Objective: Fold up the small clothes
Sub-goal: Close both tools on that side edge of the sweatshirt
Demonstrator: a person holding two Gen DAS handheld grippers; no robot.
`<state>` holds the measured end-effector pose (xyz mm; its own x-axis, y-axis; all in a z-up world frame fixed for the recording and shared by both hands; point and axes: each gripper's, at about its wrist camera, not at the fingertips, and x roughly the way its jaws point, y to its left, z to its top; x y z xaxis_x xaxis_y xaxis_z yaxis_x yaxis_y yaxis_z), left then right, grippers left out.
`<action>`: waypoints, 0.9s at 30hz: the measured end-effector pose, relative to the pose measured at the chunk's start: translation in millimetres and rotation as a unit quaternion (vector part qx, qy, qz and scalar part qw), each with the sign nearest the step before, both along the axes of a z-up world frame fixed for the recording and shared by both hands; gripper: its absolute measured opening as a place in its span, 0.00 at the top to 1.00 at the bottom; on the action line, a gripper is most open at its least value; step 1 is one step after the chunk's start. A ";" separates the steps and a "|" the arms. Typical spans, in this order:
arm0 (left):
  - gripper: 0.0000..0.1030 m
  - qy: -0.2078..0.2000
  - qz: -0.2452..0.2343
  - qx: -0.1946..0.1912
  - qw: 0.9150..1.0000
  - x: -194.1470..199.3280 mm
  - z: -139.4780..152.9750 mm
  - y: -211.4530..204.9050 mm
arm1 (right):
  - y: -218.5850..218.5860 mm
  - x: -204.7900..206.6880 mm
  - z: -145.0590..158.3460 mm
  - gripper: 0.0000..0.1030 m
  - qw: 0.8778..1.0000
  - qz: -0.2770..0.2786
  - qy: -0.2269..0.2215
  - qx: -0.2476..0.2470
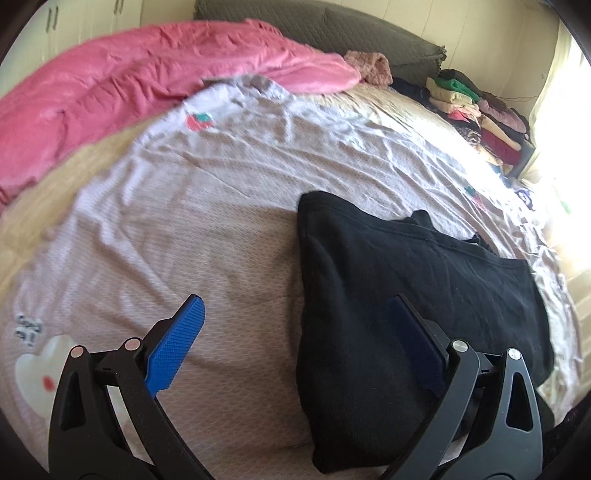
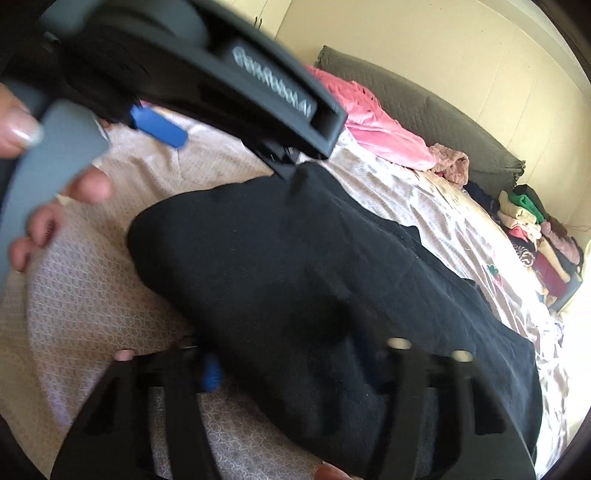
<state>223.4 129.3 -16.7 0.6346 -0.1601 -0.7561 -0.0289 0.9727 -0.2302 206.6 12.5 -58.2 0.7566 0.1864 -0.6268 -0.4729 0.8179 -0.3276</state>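
Bed [image 1: 221, 206] spread with pale patterned sheet [image 1: 155, 236], wrinkled, printed with small strawberry motif [image 1: 199, 122] toward the far side. Quilted grey headboard [image 1: 332, 29] along the far edge.

Pink blanket [image 1: 129, 88] heaped along the far left of the bed, touching the headboard. Small dusty-pink knit [image 1: 373, 66] just beside its right end.

Stack of folded clothes [image 1: 476, 110] at the far right corner of the bed, well apart from the work area.

Black garment [image 1: 399, 295] laid flat on the sheet, right of centre in the left wrist view, already folded over on itself, with a straight folded edge on its left side. Near end reached under both claws.

Left claw [image 1: 291, 339] released, fingers spread wide: blue pad [image 1: 177, 350] over bare sheet, other finger over the garment. Nothing held between them. Seen from the right wrist view as a large black body [image 2: 221, 74] above the garment's far end, with the hand [image 2: 40, 177] on its grey trigger.

Right claw [image 2: 291, 365] blurred, low at the garment's near edge, black cloth bunched between its fingers; one blue pad [image 2: 211, 373] visible, the other largely hidden by cloth. Clenched or released: could not be told.
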 end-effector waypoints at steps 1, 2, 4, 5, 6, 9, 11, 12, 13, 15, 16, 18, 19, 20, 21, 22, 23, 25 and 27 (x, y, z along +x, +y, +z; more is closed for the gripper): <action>0.09 0.007 -0.005 -0.010 1.000 3.4 -1.6 -0.4 | -3.3 -0.8 3.4 0.67 1.000 0.001 -0.003 0.011; 0.09 0.015 -0.011 -0.022 1.000 7.1 -3.7 -1.2 | -6.6 -2.1 5.8 0.74 1.000 0.001 -0.004 0.021; 0.09 0.030 -0.026 -0.052 0.998 14.7 -7.8 -4.6 | -14.0 -4.4 12.0 0.80 0.999 0.003 -0.007 0.043; 0.09 0.036 -0.033 -0.066 0.997 17.4 -10.0 -6.3 | -17.8 -6.4 15.2 0.84 0.998 0.003 -0.009 0.055; 0.09 0.042 -0.039 -0.075 0.996 20.6 -12.2 -9.2 | -21.5 -7.2 17.8 0.85 0.998 0.002 -0.009 0.066; 0.09 0.054 -0.055 -0.088 0.993 25.6 -17.3 -20.9 | -33.4 -12.1 27.2 0.88 0.995 -0.003 -0.014 0.101; 0.09 0.060 -0.063 -0.112 0.990 28.2 -21.3 -24.6 | -40.0 -16.5 32.8 0.89 0.993 -0.005 -0.019 0.118; 0.09 0.064 -0.065 -0.126 0.988 29.2 -23.1 -26.3 | -41.8 -17.9 34.4 0.90 0.992 -0.004 -0.019 0.122; 0.09 0.065 -0.069 -0.138 0.986 29.5 -24.3 -29.2 | -44.2 -20.6 36.3 0.90 0.992 -0.002 -0.021 0.127; 0.10 0.059 -0.076 -0.141 0.985 28.9 -23.1 -36.4 | -47.6 -24.3 39.2 0.91 0.991 0.000 -0.027 0.134; 0.12 0.056 -0.078 -0.143 0.985 28.3 -21.8 -38.9 | -48.2 -26.3 40.0 0.91 0.990 -0.001 -0.028 0.136; 0.43 0.053 -0.085 -0.159 0.982 27.7 -18.4 -45.0 | -52.3 -27.5 41.7 0.91 0.989 -0.003 -0.029 0.143; 0.49 0.052 -0.088 -0.167 0.981 27.7 -16.5 -47.0 | -54.9 -28.1 42.9 0.91 0.989 -0.005 -0.029 0.147; 0.53 0.048 -0.089 -0.167 0.981 27.1 -12.3 -51.2 | -57.3 -29.1 44.2 0.91 0.988 -0.007 -0.030 0.151; 0.59 0.042 -0.093 -0.161 0.982 25.6 -7.4 -56.2 | -60.0 -30.8 45.9 0.91 0.988 -0.009 -0.032 0.154; 0.63 0.035 -0.098 -0.156 0.982 24.3 -1.8 -61.7 | -64.4 -33.3 48.7 0.91 0.987 -0.013 -0.036 0.158; 0.66 0.030 -0.101 -0.154 0.982 23.2 2.4 -64.9 | -67.9 -33.5 50.1 0.91 0.986 -0.016 -0.039 0.161; 0.67 0.018 -0.110 -0.146 0.983 20.0 13.7 -77.4 | -78.2 -39.0 55.0 0.91 0.984 -0.024 -0.048 0.171; 0.67 0.006 -0.119 -0.137 0.983 16.9 25.5 -91.4 | -88.5 -43.2 60.1 0.91 0.981 -0.035 -0.055 0.182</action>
